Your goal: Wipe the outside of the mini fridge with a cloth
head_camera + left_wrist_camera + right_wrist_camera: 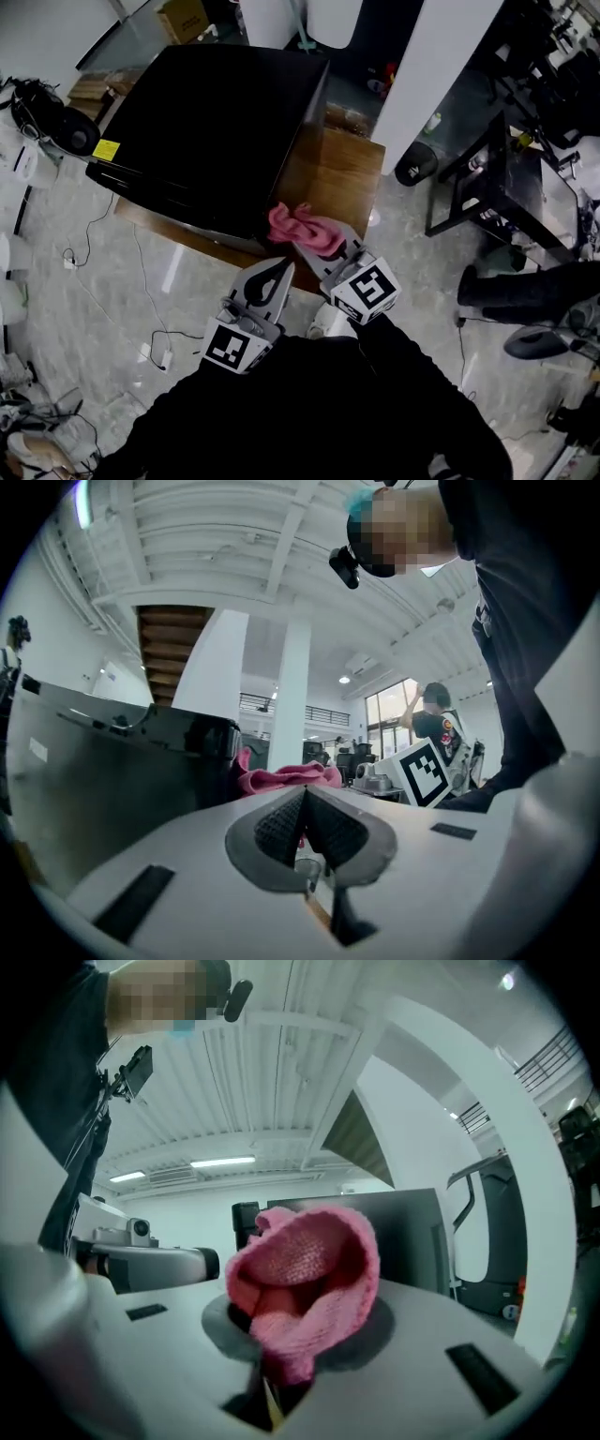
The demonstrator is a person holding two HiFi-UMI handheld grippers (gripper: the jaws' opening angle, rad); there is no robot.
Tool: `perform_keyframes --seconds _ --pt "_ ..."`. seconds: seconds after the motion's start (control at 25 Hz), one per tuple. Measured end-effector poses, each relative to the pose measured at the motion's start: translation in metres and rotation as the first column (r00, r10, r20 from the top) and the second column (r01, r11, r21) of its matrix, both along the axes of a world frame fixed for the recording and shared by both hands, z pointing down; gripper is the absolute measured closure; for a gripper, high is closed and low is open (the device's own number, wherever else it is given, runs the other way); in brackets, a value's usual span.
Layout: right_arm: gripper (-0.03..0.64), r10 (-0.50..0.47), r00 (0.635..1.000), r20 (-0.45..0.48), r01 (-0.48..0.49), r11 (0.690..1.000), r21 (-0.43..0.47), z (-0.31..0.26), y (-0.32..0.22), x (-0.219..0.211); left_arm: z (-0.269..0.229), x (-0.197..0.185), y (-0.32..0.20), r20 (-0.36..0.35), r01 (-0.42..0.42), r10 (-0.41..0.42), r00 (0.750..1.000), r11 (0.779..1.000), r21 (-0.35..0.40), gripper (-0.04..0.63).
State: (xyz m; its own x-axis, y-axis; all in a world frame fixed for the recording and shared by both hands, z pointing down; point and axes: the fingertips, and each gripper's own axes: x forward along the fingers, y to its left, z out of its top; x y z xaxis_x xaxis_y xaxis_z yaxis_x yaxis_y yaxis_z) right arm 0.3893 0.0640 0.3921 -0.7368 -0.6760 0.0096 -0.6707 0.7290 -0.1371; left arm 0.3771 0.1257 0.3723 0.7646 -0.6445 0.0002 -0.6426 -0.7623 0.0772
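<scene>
Pink cloth [305,1274] hides tips of right hand-held gripper [284,1324]; mini fridge [94,789] cut at left edge

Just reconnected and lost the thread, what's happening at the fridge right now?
A person holds a tool in each hand at a black mini fridge that sits on a wooden stand. The right tool is shut on a bunched pink cloth at the fridge's near right corner. Whether the cloth touches the fridge is unclear. The left tool is shut and empty, close beside the right one.

Blk sleeves [309,412]; L hand-held gripper [279,270] & R hand-held gripper [330,251] white w/ blk-white marker cubes [232,345].
</scene>
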Motion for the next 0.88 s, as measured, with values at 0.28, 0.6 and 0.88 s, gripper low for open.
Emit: perform_keyframes --seconds 0.28,0.6,0.88 --pt "0.534 -0.076 0.996 0.048 0.076 0.997 0.007 0.005 -0.026 -0.015 0.010 -0.015 -0.012 0.014 0.186 -0.186 0.983 0.983 -0.005 0.591" --pt "0.534 0.049 0.997 0.066 -0.050 0.999 0.019 0.009 -0.064 -0.001 0.009 -0.008 -0.024 0.019 0.252 -0.252 0.967 0.968 -0.003 0.589" --pt "0.535 0.081 0.995 0.054 -0.084 0.996 0.043 0.017 -0.109 0.020 0.019 0.016 -0.054 0.013 0.269 -0.269 0.963 0.963 -0.021 0.589"
